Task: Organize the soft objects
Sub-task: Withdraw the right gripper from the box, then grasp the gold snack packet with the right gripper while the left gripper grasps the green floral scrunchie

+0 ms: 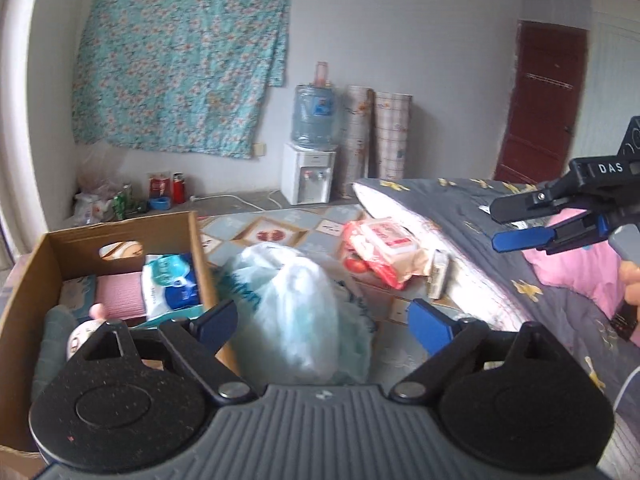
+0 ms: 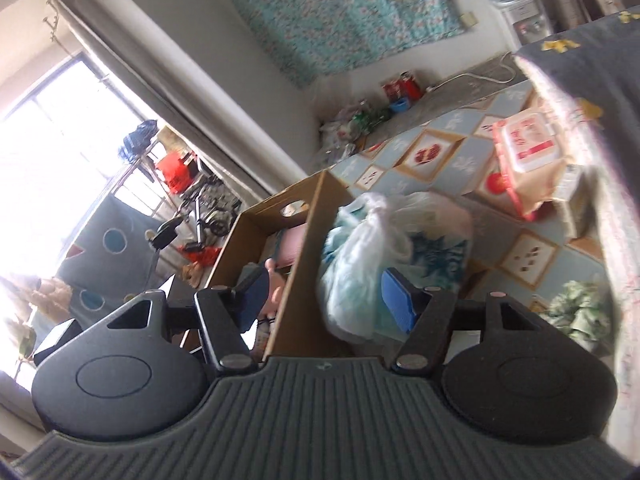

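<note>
A white and teal plastic bag lies on the patterned floor mat, just right of a brown cardboard box. The box holds a pink cloth, a blue and white wipes pack and a small plush toy. My left gripper is open, its blue pads either side of the bag, a little short of it. My right gripper hangs open and empty at the right, above the bed. In the right wrist view it is open over the box wall and the bag.
A pink wipes pack and a small carton lie against the bed edge. A grey quilt and a pink blanket cover the bed at right. A water dispenser and rolled mats stand at the far wall.
</note>
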A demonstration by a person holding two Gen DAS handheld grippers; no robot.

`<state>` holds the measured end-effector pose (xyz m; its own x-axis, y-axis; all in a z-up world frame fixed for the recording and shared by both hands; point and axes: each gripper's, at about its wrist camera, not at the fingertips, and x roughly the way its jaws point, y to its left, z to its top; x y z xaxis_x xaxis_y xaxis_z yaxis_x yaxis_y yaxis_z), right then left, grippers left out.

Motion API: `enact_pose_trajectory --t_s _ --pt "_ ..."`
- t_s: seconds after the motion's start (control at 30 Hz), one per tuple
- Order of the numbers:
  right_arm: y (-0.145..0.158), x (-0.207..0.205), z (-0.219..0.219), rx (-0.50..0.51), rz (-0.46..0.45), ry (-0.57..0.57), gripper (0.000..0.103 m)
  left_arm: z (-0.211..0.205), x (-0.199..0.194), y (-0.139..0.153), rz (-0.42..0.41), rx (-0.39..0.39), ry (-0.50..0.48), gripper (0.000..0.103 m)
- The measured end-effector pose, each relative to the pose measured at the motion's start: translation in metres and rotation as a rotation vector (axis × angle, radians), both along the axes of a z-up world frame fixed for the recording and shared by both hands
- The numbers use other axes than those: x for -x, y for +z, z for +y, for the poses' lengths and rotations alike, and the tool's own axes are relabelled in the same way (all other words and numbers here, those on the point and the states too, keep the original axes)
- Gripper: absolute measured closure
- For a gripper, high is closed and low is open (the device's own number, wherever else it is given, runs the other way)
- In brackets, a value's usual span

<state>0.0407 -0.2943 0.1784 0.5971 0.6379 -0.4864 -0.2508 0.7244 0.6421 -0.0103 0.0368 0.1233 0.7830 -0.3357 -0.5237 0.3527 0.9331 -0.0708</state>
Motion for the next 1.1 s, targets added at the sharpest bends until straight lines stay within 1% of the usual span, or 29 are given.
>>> enact_pose_trajectory --t_s 0.07,0.13,0.27,0.33,0.47,0.6,0.73,0.8,0.87,0.97,1.03,1.07,1.1 --pt "-0.015 0.009 -0.026 0.016 0.02 -0.067 0.037 -0.029 -0.004 -0.01 0.003 -0.017 -0.06 0.01" --pt "-0.039 0.016 -0.048 0.03 0.062 -0.124 0.037 -0.06 -0.008 -0.029 0.025 -0.029 -0.116 0.01" --pt "-0.087 0.013 -0.071 0.038 0.159 -0.165 0.037 -0.108 -0.021 -0.064 0.058 -0.065 -0.179 0.01" --pt "-0.103 0.004 -0.076 0.057 0.186 -0.186 0.037 -0.128 -0.027 -0.082 0.072 -0.074 -0.21 0.01" --pt "-0.111 -0.024 -0.087 0.074 0.172 -0.204 0.037 -0.163 -0.044 -0.11 0.097 -0.105 -0.254 0.01" --pt "-0.11 -0.072 -0.088 0.077 0.168 -0.181 0.037 -0.19 -0.065 -0.132 0.129 -0.105 -0.301 0.011" --pt "-0.115 -0.122 -0.083 0.112 0.178 -0.175 0.037 -0.214 -0.087 -0.152 0.172 -0.108 -0.328 0.011" --pt "-0.119 -0.148 -0.079 0.165 0.181 -0.189 0.037 -0.223 -0.095 -0.161 0.195 -0.118 -0.342 0.019" --pt "-0.127 -0.17 -0.077 0.206 0.193 -0.195 0.037 -0.23 -0.101 -0.169 0.219 -0.129 -0.351 0.024" --pt "-0.142 -0.193 -0.076 0.219 0.227 -0.191 0.037 -0.238 -0.109 -0.18 0.248 -0.14 -0.371 0.028" --pt "-0.155 -0.203 -0.076 0.229 0.253 -0.194 0.039 -0.239 -0.109 -0.182 0.255 -0.127 -0.384 0.035" --pt "-0.159 -0.205 -0.077 0.224 0.263 -0.196 0.044 -0.239 -0.109 -0.183 0.258 -0.121 -0.388 0.039" --pt "-0.164 -0.206 -0.079 0.213 0.271 -0.2 0.054 -0.238 -0.108 -0.184 0.26 -0.114 -0.391 0.044"
